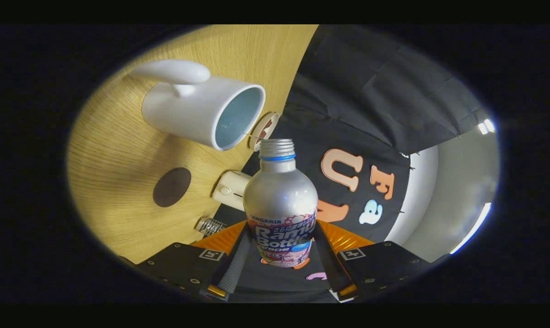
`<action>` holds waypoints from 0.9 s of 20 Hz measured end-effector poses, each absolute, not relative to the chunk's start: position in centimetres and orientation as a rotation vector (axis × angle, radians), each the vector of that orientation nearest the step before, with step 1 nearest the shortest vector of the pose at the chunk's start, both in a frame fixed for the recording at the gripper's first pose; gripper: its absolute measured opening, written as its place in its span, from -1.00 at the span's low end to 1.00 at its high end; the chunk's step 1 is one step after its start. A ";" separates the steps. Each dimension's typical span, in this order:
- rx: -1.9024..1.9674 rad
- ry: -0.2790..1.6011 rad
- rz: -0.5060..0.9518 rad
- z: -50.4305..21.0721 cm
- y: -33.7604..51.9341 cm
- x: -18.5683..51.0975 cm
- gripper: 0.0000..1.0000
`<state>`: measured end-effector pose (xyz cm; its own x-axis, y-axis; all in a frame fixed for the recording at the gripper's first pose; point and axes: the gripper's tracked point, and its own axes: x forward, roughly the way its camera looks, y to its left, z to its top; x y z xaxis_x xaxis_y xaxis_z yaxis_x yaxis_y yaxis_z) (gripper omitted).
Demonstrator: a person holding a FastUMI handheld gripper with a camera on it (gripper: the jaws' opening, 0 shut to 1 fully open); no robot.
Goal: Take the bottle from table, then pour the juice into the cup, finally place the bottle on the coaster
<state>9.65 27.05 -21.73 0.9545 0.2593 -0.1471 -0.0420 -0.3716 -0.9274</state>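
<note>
A silver bottle (280, 200) with a threaded open neck and a blue ring stands between my fingers, and my gripper (281, 248) is shut on its labelled lower body. The whole view is rolled, so the wooden table (115, 150) runs up the left side. A white cup (202, 109) with a pale blue inside and a big handle stands on the table, its open mouth just beyond the bottle's neck. A dark brown round coaster (172, 187) lies flat on the wood, nearer to my left finger than the cup.
A small white fitting (230, 189) and a metal spring clamp (210, 225) sit at the table's edge near the left finger. A round white-and-red disc (264, 130) shows beside the cup's rim. Black cloth hangs behind the bottle.
</note>
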 end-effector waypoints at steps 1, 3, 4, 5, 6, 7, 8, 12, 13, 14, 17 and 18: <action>-1.929 -0.158 0.323 -21.6 27.3 9.6 0.52; -1.870 -0.109 0.358 -22.9 27.1 9.6 0.52; -1.813 -0.063 0.388 -23.7 27.0 9.5 0.52; -1.768 -0.030 0.409 -24.2 26.9 9.2 0.52; -1.729 -0.010 0.418 -24.3 27.0 9.1 0.52; -1.678 0.014 0.433 -24.4 27.0 8.8 0.52; -1.619 0.043 0.452 -24.8 27.1 8.7 0.53; -1.376 0.166 0.464 -26.0 26.8 8.5 0.53; -1.320 0.182 0.456 -25.8 26.5 8.8 0.53; -1.259 0.196 0.451 -25.5 26.3 9.2 0.54; -1.052 0.245 0.428 -24.9 25.8 9.8 0.53; -0.988 0.269 0.423 -24.8 25.6 10.0 0.54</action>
